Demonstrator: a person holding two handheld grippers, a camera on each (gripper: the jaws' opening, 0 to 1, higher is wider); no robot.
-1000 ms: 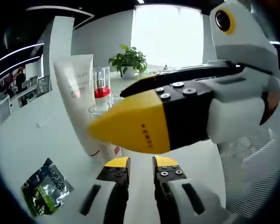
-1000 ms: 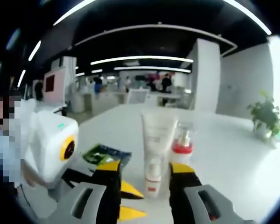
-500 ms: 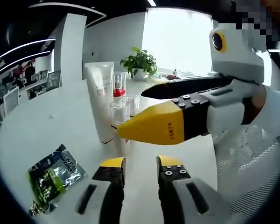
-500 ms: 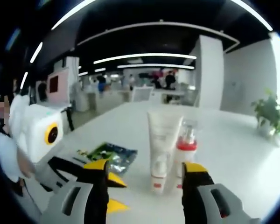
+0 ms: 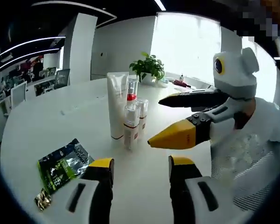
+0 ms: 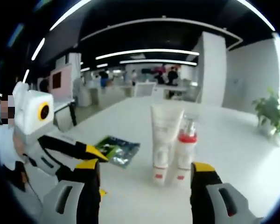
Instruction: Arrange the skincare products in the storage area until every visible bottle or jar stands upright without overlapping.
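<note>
- White table (image 5: pixel 42 126): round top carrying a tight cluster of upright skincare products near its middle
- White tube (image 5: pixel 117 105) (image 6: pixel 164 140): stands cap-down, the tallest of the cluster
- Red-collared pump bottle (image 5: pixel 132 91) (image 6: pixel 185 149): upright just beside the tube; whether they touch cannot be told
- Two small clear bottles (image 5: pixel 131 126): upright in front of the tube in the left gripper view, close together
- Green sachet (image 5: pixel 63 163) (image 6: pixel 116 149): lies flat on the table, apart from the cluster
- Left gripper (image 5: pixel 139 164) (image 6: pixel 95 156): jaws spread wide, nothing between them
- Right gripper (image 6: pixel 147 170) (image 5: pixel 170 119): jaws wide apart and empty, yellow tip pointing toward the cluster without touching it
- Potted plant (image 5: pixel 149 67) (image 6: pixel 270 114): at the table's far edge
</note>
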